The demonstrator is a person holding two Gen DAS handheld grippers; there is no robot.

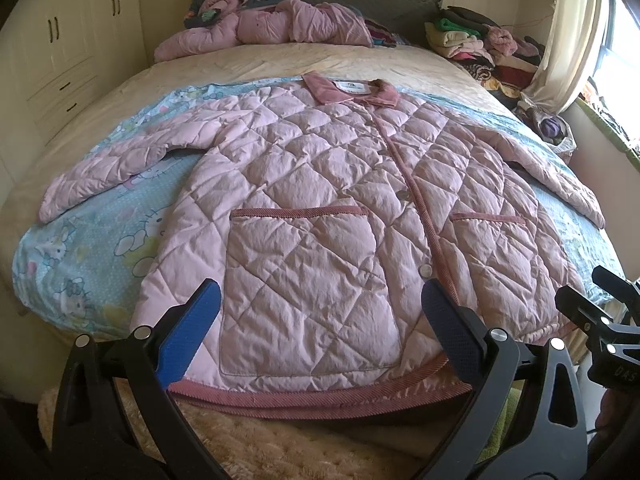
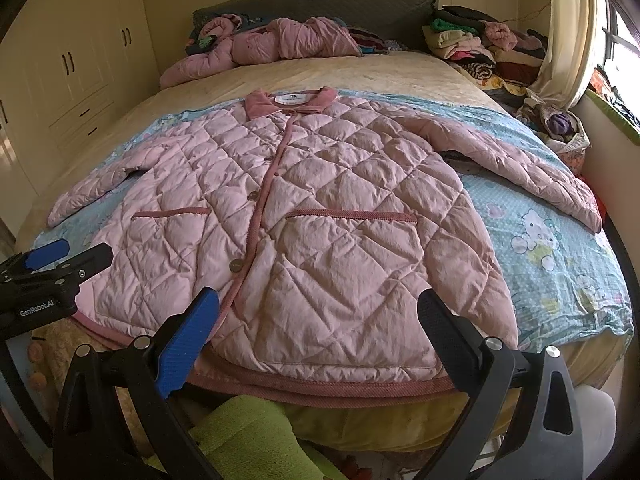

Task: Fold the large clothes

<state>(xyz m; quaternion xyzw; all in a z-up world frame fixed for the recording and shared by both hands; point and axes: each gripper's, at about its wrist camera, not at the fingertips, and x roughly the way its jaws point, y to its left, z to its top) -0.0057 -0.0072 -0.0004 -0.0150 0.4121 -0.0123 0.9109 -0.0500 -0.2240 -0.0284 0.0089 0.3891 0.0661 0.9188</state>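
A pink quilted jacket (image 1: 320, 200) lies flat and face up on the bed, buttoned, collar at the far end, both sleeves spread out; it also shows in the right wrist view (image 2: 312, 216). My left gripper (image 1: 320, 300) is open and empty, hovering over the hem at the left pocket. My right gripper (image 2: 318, 312) is open and empty, over the hem at the right pocket. Each gripper shows at the edge of the other's view: the right gripper's black fingers (image 1: 592, 304) and the left gripper's fingers (image 2: 60, 258).
A blue cartoon-print sheet (image 2: 560, 248) lies under the jacket on the beige bed (image 1: 280, 60). A crumpled pink coat (image 1: 264, 24) lies at the headboard. Piled clothes (image 1: 480, 44) sit at the far right. Cream wardrobes (image 1: 60, 48) stand on the left, a window and curtain (image 2: 568, 32) on the right.
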